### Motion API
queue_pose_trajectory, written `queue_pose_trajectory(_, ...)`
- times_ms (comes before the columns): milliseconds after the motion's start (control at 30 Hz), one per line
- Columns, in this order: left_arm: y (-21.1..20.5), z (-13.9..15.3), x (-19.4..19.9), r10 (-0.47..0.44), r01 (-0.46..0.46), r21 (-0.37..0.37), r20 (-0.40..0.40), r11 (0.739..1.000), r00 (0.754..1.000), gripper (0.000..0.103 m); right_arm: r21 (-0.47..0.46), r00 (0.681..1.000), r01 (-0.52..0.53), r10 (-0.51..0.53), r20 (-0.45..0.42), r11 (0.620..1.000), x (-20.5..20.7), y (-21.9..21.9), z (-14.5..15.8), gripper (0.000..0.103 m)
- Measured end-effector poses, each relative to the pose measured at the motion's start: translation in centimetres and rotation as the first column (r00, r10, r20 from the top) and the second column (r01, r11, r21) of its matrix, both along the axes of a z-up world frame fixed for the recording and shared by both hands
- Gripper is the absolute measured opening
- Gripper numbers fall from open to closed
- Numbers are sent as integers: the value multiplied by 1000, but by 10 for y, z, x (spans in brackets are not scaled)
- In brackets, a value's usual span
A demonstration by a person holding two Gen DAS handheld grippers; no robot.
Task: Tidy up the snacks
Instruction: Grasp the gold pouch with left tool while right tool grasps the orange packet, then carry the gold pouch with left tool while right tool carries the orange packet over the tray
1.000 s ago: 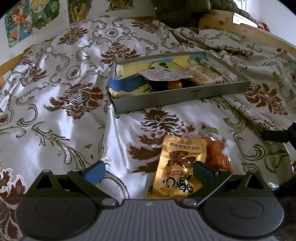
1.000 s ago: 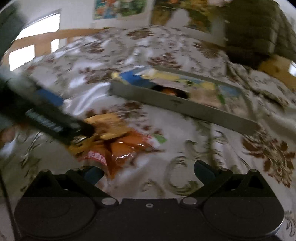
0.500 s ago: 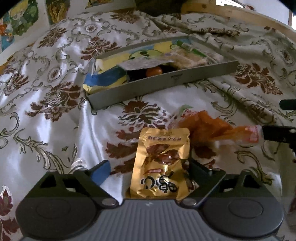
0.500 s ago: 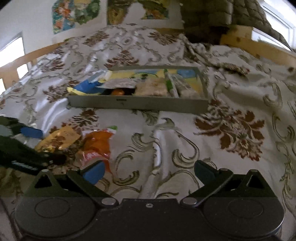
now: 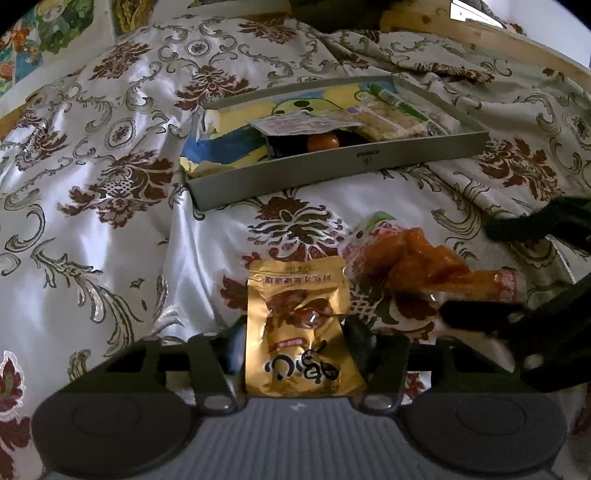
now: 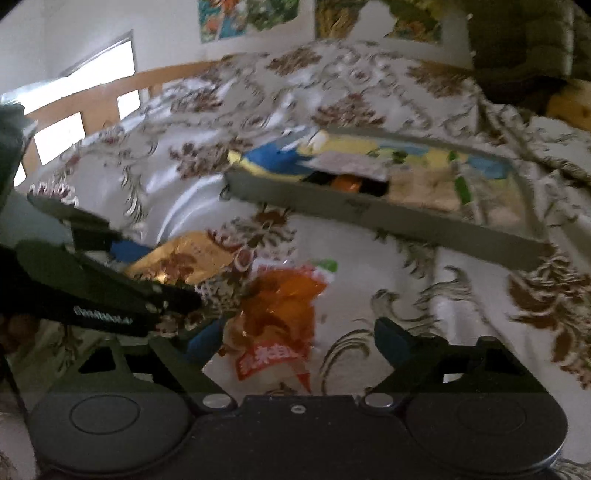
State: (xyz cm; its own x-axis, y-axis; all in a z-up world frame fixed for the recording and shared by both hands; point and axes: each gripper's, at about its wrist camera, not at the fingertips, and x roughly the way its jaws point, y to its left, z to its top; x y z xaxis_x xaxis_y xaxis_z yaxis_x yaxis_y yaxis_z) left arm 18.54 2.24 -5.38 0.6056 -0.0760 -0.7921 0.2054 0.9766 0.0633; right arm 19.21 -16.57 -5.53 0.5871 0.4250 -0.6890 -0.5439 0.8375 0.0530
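A gold snack pouch (image 5: 301,325) lies on the patterned bedspread, and my left gripper (image 5: 295,339) has closed its fingers against the pouch's two sides. An orange snack packet (image 5: 413,266) lies just right of it. In the right wrist view my right gripper (image 6: 299,339) is open, with the orange packet (image 6: 280,317) between its fingers and the gold pouch (image 6: 181,258) to the left. A grey tray (image 5: 332,166) farther back holds several snacks; it also shows in the right wrist view (image 6: 388,218).
The flowered bedspread (image 5: 92,177) is wrinkled around the tray. A wooden bed rail (image 5: 498,40) runs along the far right. Posters (image 6: 251,14) hang on the wall behind. The right gripper's fingers (image 5: 517,314) reach in beside the orange packet.
My left gripper has closed in on the gold pouch. My right gripper has swung back left and down over the orange packet.
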Motion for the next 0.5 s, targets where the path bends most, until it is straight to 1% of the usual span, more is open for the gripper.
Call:
queue_pose_trajectory(67, 2, 1, 1, 5, -5, -14, -4, 1000, 1000, 58, 2, 1000, -17, 17, -10, 1000, 3, 4, -5, 83)
queue_pose_trajectory(133, 3, 1, 1, 7, -7, -20, -5, 1000, 1000, 58, -3, 999, -35, 35, 0, 999, 6, 9, -8, 81)
queue_pose_trajectory(267, 2, 0, 1, 10, -10, -21, -5, 1000, 1000, 57, -7, 997, -73, 74, 18, 997, 12, 21, -15, 74)
queue_pose_trajectory(300, 2, -1, 1, 18, -18, -11, -8, 1000, 1000, 57, -3, 997, -78, 78, 17, 997, 14, 23, -17, 73)
queue_pose_trajectory(400, 6, -2, 5, 40, -40, -31, -27, 999, 999, 58, 32, 997, -75, 76, -6, 997, 20, 21, -22, 72)
queue_pose_trajectory(467, 7, -1, 6, 48, -49, -47, -31, 998, 998, 58, 41, 998, -58, 59, -19, 997, 23, 19, -23, 58)
queue_pose_trajectory(500, 7, -1, 6, 46, -47, -49, -30, 998, 999, 58, 29, 998, -52, 52, -16, 998, 23, 18, -24, 58)
